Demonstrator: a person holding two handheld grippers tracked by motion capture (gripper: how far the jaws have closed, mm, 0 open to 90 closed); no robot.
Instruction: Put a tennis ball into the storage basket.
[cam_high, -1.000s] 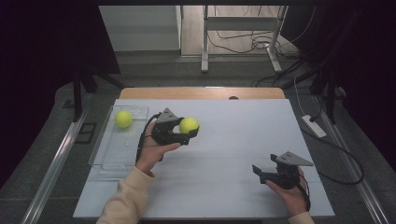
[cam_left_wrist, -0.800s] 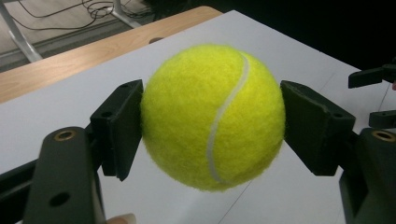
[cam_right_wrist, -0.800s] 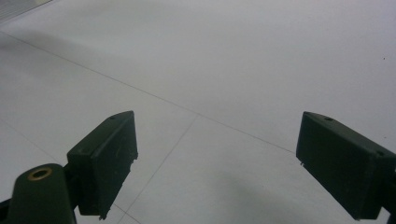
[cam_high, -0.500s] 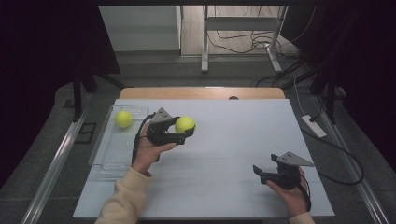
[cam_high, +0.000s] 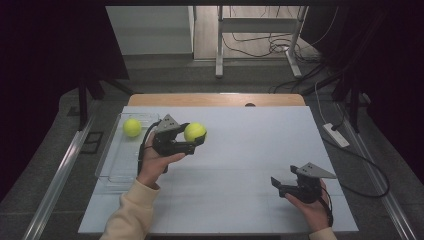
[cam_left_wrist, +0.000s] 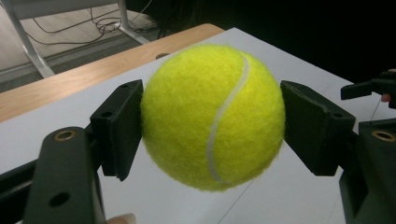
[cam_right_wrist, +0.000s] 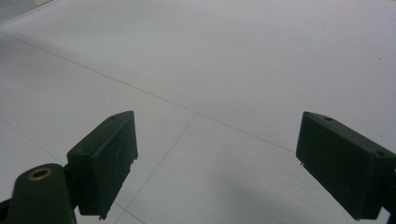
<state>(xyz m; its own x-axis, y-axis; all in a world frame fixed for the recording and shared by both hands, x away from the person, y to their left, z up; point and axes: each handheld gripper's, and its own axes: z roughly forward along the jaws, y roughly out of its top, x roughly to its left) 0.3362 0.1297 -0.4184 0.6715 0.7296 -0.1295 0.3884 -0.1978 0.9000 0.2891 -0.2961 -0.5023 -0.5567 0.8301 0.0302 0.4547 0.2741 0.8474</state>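
1. White table (cam_high: 240, 150) with a wood strip at its far edge, dark room, cables on the floor behind.
2. Clear tray (cam_high: 112, 165) sits at the table's left edge; one tennis ball (cam_high: 132, 127) lies in its far end.
3. Left gripper (cam_high: 192, 140) just right of the tray, raised off the table, jaws pinching second tennis ball (cam_left_wrist: 212, 116) on both sides.
4. Right gripper (cam_high: 281, 184) well right of the tray, near the table's front edge, jaws spread wide apart, nothing between them.
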